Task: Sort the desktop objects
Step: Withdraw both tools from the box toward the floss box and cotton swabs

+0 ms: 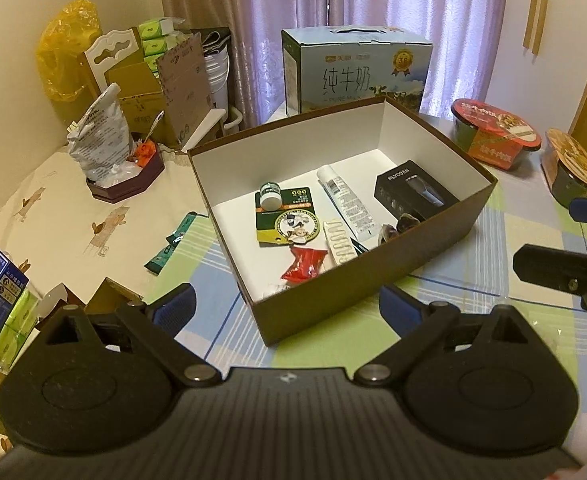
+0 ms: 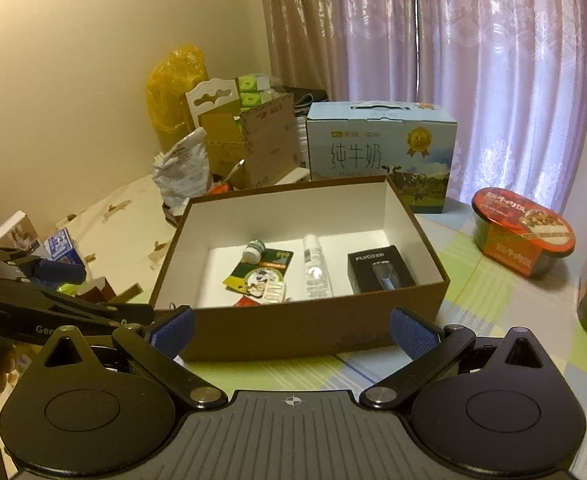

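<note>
Our left gripper (image 1: 285, 306) and right gripper (image 2: 291, 330) hung wide and empty, just before the brown box (image 1: 373, 276). Inside it lay a black carton (image 1: 411, 192) marked FLYCO.

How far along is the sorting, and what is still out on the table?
Done: the brown box already holds a white tube, a black FLYCO box, a small bottle, a green card and a red wrapper. In hand: nothing; the left tongs and right tongs are open and empty. Left: green sachets beside the box.

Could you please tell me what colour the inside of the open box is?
White inside the open box, brown outside; clearest in the left wrist view.
</note>
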`<state>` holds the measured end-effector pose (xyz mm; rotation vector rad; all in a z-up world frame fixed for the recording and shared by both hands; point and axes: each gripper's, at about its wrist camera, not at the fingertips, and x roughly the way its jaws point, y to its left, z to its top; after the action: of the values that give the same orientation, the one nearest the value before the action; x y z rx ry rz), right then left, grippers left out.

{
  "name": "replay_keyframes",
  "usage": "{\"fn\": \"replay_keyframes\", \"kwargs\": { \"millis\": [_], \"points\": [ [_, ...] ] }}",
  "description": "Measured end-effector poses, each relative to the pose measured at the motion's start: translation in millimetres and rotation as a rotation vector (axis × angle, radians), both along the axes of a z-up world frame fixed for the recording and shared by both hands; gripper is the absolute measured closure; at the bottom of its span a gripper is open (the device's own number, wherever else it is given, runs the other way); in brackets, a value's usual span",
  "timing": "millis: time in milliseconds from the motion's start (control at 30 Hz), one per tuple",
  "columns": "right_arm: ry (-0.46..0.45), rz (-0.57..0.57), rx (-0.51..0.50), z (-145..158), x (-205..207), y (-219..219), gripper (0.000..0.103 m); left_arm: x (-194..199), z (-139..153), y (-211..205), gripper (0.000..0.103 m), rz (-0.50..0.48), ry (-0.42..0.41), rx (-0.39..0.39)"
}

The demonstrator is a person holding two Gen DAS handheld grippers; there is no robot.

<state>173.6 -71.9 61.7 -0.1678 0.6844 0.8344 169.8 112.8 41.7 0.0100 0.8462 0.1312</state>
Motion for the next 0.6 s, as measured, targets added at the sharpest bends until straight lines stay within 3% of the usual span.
{"fn": "replay_keyframes", "kwargs": {
  "millis": [600],
  "points": [
    [0.018, -0.021, -0.021, -15, -36, -30, 0.002, -37, -11, -18, 0.007, 0.000, 0.021, 0.009]
  ]
}}
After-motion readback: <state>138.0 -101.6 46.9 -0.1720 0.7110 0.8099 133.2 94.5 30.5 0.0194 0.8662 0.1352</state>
